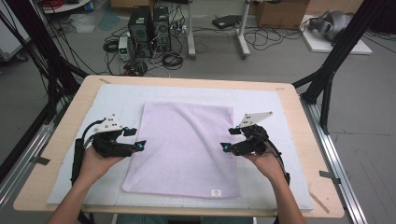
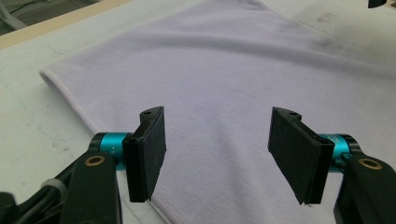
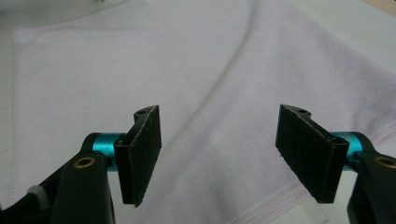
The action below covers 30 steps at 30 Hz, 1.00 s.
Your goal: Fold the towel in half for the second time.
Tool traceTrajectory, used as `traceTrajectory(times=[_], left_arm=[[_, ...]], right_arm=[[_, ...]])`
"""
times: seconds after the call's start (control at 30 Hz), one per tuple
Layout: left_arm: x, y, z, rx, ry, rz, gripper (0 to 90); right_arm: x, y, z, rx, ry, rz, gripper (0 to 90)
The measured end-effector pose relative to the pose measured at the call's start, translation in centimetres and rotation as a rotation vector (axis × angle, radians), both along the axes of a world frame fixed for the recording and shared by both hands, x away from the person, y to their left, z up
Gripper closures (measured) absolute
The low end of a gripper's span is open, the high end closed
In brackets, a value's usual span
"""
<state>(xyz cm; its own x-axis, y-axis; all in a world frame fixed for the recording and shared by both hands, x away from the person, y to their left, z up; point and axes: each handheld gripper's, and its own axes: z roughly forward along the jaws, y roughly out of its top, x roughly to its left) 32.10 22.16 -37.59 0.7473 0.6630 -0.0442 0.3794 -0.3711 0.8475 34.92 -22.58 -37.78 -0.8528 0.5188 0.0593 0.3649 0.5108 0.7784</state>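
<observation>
Forearms entered the high view from below, each hand holding a gripper at one long side of the towel (image 1: 184, 149). That pale lilac towel lay flat on a white mat (image 1: 280, 100) covering the table (image 1: 70, 116), with a small label at its near hem. Both the left gripper (image 1: 138, 140) and the right gripper (image 1: 227, 140) pointed inward at the towel's side edges, roughly level with each other, about midway along its length.

Seen from the left gripper's own view, its jaws stood wide apart with nothing between them. One pad (image 2: 148, 154) hung over the towel's stitched edge and the other pad (image 2: 296, 156) over the cloth itself. A shallow fold ran across the towel (image 2: 224, 60) beyond them.

From the right gripper's view, its jaws were likewise spread and empty, poised above the towel (image 3: 140, 70), whose hem with its line of stitching passed just under the pad (image 3: 308, 158) nearer that edge. A soft crease curved away from the jaws.

Judging by this, the step in hand was taking hold of both side edges. It would go best if each gripper dropped low enough to get one pad beneath the hem, pinched only the towel and not the mat, and both closed at matching points so the cloth lifted evenly.
</observation>
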Motion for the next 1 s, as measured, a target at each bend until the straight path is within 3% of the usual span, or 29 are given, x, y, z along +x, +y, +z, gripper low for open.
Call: traceTrajectory(times=[0.13,0.27,0.37,0.47,0.67,0.8,0.9,1.0], left_arm=[[1.5,0.1,0.3,0.009,0.013,0.025,39.2],[3.1,-0.3,1.3,0.008,-0.006,0.031,40.5],[4.8,-0.4,1.7,0.017,-0.021,0.085,38.5],[6.8,-0.2,1.2,0.035,0.013,0.124,37.6],[9.9,0.8,-1.7,0.051,0.089,0.207,48.3],[10.9,0.5,-3.0,0.082,0.087,0.218,52.8],[11.5,0.2,-4.0,0.066,0.135,0.214,57.4],[11.9,-0.1,-4.7,0.078,0.144,0.245,58.1]], right_arm=[[1.4,-0.2,0.3,-0.010,0.001,-0.019,30.9],[3.3,-0.1,0.9,-0.033,0.007,-0.022,30.8],[5.0,-0.2,1.9,-0.031,0.000,-0.042,30.9],[6.6,-0.3,2.0,-0.029,0.017,-0.085,31.2],[8.6,-0.4,-0.8,-0.075,0.019,-0.113,41.4],[9.3,-1.1,-2.9,-0.092,0.035,-0.175,43.8],[9.6,-1.7,-4.3,-0.081,0.070,-0.223,44.6],[9.6,-2.1,-5.1,-0.102,0.083,-0.249,46.2]])
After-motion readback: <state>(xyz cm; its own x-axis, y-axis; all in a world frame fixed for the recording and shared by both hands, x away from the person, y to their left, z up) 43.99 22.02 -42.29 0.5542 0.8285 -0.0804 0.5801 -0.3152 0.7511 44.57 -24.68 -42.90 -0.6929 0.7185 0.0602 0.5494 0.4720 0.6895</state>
